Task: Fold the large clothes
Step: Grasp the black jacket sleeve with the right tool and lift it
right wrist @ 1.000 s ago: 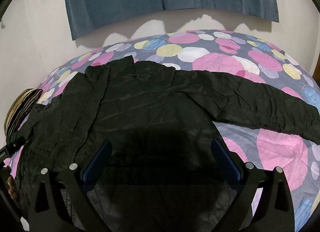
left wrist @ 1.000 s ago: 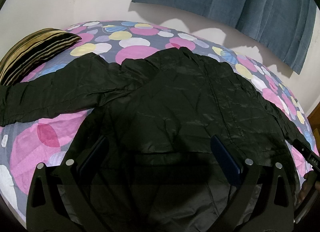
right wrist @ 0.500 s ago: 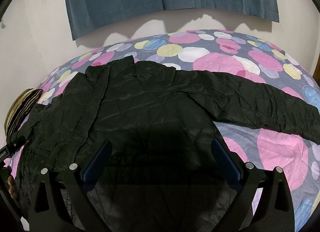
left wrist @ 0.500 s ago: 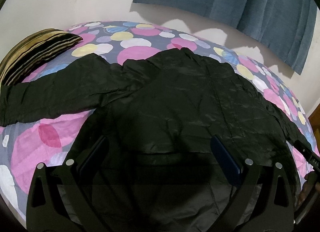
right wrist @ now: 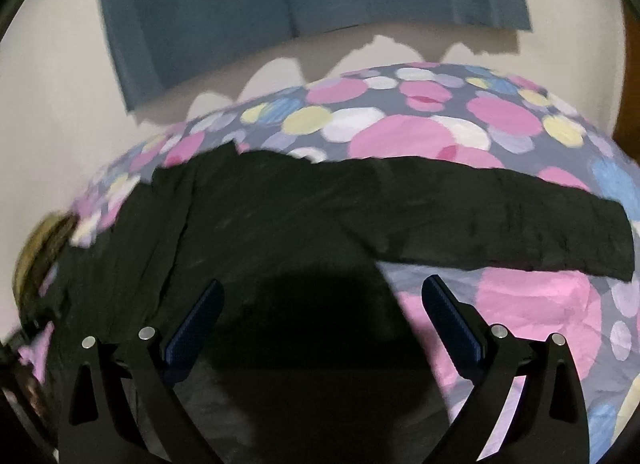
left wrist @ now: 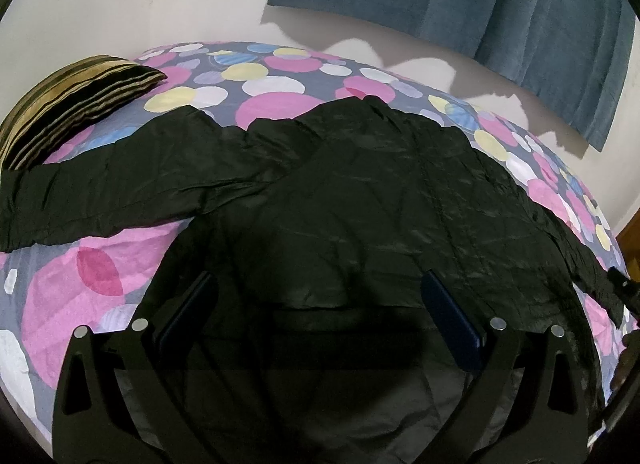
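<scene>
- With its blue-padded fingers spread wide, the left gripper (left wrist: 316, 304) hangs over the lower body of the black jacket (left wrist: 360, 216), pinching nothing; whether the fingertips touch the cloth cannot be told.
- Likewise spread wide and holding nothing, the right gripper (right wrist: 320, 308) sits over the jacket's right edge, one finger above black cloth, the other above the spotted bedsheet (right wrist: 532, 304).
- Spread flat on the bedsheet, the jacket has both sleeves stretched outward.
- Only the left wrist view shows the striped pillow (left wrist: 68, 112) clearly, just beside the left sleeve (left wrist: 112, 188).
- Only the right wrist view, which is blurred, shows the whole right sleeve (right wrist: 500, 224).
- Both views show the blue curtain (left wrist: 460, 4).
</scene>
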Demonstrator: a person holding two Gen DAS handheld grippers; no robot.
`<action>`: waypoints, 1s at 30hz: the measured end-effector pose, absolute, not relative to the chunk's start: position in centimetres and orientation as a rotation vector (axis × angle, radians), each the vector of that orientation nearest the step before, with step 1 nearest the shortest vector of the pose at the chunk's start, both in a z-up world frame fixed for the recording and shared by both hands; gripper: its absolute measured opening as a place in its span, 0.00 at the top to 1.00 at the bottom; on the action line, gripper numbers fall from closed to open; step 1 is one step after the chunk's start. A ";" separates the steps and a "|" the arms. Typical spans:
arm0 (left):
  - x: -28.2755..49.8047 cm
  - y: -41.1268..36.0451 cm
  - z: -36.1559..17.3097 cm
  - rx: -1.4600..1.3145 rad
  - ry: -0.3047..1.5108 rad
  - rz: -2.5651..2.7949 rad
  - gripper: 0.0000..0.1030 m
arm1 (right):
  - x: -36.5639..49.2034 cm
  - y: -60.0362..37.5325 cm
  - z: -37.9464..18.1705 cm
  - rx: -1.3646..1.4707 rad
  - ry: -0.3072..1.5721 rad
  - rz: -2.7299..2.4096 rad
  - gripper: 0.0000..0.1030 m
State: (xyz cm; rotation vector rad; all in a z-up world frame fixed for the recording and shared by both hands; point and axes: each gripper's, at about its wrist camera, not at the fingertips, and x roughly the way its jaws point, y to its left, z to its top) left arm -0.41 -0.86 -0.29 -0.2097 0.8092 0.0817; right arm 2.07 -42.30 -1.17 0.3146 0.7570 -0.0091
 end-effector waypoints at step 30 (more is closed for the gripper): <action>0.6 0.8 -2.1 -0.226 0.851 0.095 0.02 | -2.3 -71.8 -12.8 1.177 0.488 -0.422 0.63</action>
